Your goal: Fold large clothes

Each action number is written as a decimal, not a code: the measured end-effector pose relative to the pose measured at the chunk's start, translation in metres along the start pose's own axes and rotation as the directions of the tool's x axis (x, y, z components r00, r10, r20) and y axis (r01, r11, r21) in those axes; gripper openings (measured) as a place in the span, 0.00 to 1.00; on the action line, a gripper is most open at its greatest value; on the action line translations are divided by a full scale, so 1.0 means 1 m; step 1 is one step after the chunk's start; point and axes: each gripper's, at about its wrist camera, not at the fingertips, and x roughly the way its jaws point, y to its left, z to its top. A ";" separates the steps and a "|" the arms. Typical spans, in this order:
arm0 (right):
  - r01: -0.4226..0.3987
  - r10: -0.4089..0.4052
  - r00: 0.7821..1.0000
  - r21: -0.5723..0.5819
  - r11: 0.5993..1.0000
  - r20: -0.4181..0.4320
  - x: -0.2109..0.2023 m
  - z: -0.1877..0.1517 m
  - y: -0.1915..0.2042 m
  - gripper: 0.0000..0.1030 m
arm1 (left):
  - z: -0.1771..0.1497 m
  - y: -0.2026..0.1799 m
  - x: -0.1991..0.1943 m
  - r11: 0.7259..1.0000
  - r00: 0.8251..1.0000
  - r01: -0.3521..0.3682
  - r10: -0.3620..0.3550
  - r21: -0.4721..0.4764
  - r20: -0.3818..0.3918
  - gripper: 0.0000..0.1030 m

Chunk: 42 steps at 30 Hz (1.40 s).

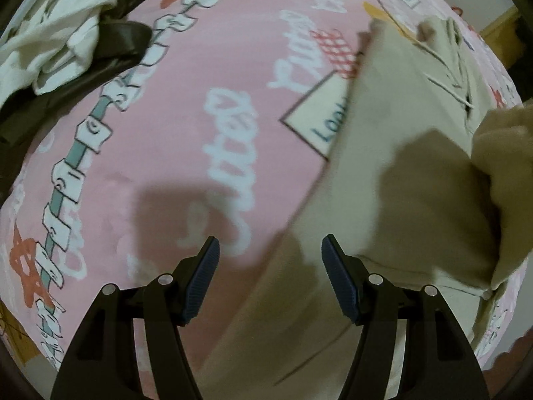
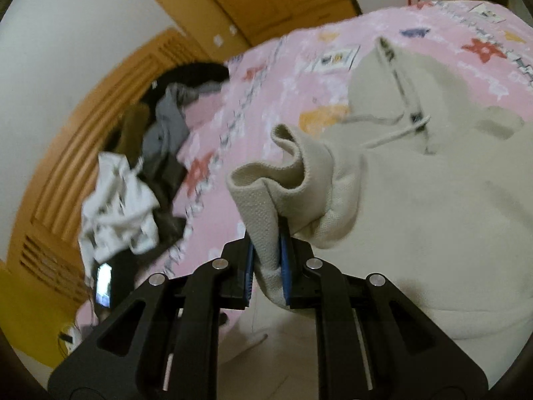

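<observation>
A beige hooded sweatshirt (image 2: 416,206) lies spread on a pink printed bedsheet (image 2: 266,76). My right gripper (image 2: 266,236) is shut on its ribbed sleeve cuff (image 2: 263,180), which folds up above the blue pads. The hood with its drawstrings (image 2: 393,133) lies further back. In the left wrist view the same sweatshirt (image 1: 399,180) covers the right side, with a lifted fold (image 1: 503,173) at the far right. My left gripper (image 1: 269,253) points down over the garment's edge, open, with nothing between its fingers.
A heap of white and dark clothes (image 1: 66,33) sits at the sheet's (image 1: 186,126) far left corner, also in the right wrist view as a pile (image 2: 133,193). Wooden panelling (image 2: 100,140) and a door (image 2: 273,0) stand behind. A lit phone (image 2: 103,285) lies near the bed's edge.
</observation>
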 end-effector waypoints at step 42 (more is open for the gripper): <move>-0.007 0.025 0.943 0.057 0.998 -0.332 0.111 -0.037 -0.060 0.28 | 0.057 -0.046 -0.066 0.983 0.981 0.182 -0.181 -0.008 0.061 0.62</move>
